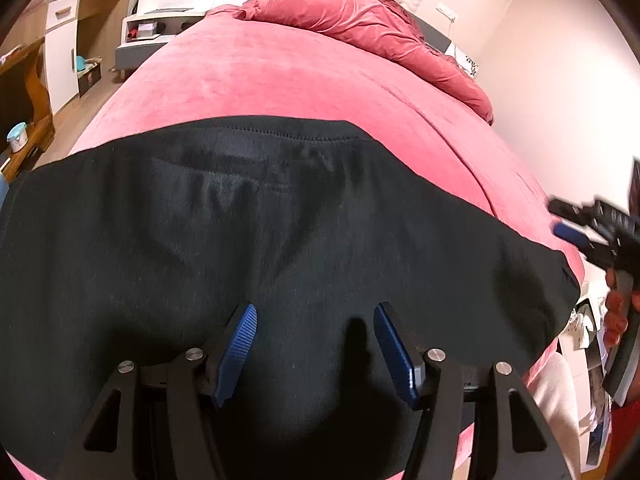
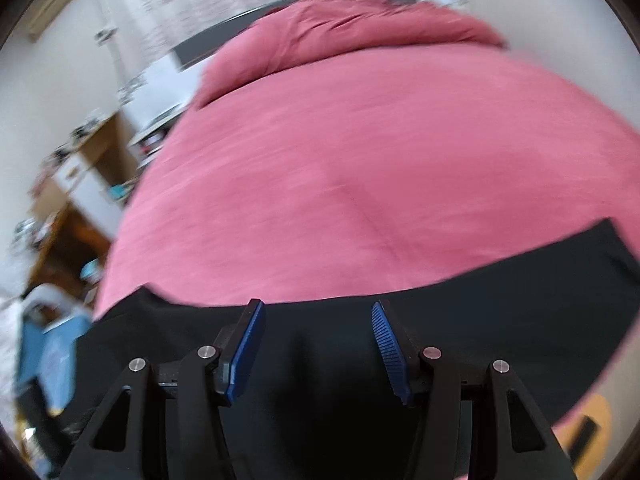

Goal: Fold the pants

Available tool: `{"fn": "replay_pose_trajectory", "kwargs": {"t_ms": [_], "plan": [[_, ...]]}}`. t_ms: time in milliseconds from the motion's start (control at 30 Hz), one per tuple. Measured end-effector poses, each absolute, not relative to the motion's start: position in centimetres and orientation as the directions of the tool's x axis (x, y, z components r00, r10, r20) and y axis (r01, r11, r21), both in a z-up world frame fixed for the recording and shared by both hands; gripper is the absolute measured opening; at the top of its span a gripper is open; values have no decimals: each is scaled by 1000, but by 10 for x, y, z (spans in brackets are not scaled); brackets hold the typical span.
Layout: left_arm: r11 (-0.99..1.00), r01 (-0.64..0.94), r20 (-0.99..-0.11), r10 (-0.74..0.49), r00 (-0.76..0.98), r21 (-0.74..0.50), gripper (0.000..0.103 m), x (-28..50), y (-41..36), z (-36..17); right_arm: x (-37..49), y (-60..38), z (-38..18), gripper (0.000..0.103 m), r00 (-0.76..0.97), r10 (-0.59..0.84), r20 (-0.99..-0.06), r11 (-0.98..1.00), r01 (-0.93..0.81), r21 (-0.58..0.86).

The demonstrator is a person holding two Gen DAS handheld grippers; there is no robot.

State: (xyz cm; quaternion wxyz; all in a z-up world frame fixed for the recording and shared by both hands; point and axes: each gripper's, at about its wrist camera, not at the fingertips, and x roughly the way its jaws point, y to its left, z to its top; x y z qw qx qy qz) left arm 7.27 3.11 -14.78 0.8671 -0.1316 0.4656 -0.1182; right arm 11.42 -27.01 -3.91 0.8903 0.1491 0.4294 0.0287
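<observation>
Pants [image 1: 280, 220] lie spread flat on the bed [image 1: 280, 76], black on pink, stitched waistband at the far edge in the left view. Looks like you're at the start: no fold visible yet, nothing picked up.

Your left claw [image 1: 316, 344] hangs over the middle of the fabric w/ jaws apart, nothing between them. Right claw [image 2: 318, 346] is likewise spread and empty, sitting at the pants' far edge where black meets pink. In the left view you can see the right claw off to the side, beyond the pants' right end.

Next move, as I read it: bring each claw down onto an edge or corner, pinch one layer only, lift and carry it over to halve the garment. Thin dark cloth on a soft bed, so a shallow pinch may slip.

Hard to tell: the right view is motion-blurred, so edges there are vague. Leg ends are cut off by both frames; can't say which way the legs run or whether they're stacked. Near hem is hidden under the claw bodies.
</observation>
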Motion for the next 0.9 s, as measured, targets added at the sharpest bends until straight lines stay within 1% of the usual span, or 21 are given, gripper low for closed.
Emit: {"fn": "replay_pose_trajectory", "kwargs": {"t_ms": [100,167,200,333,433,533,667,700,900], "plan": [[930,74,-764,-338,550,-359,62,62,31,-151,138,-228,-53,56,551,333,-766,923,-22,385],[925,71,-756,-348,554,-374,62,55,35,-154,150,-205,-61,56,505,384,-773,909,-63,411],[922,71,-752,-354,556,-381,62,53,37,-154,158,-190,-65,56,479,428,-767,893,-92,440],[913,72,-742,-371,559,-402,62,42,45,-158,183,-145,-71,56,430,516,-741,849,-140,510],[908,76,-736,-380,561,-411,62,33,50,-158,204,-125,-78,56,399,554,-730,825,-145,547],[903,70,-729,-386,565,-424,62,30,58,-159,225,-106,-92,56,344,557,-756,827,-149,542],[902,70,-721,-385,575,-426,62,21,69,-159,241,-88,-116,55,218,618,-756,786,-150,599],[903,75,-721,-385,576,-423,62,18,72,-160,242,-85,-120,52,200,631,-750,776,-160,610],[905,96,-717,-389,578,-414,62,11,75,-164,245,-79,-135,52,64,718,-693,686,-235,689]]}}
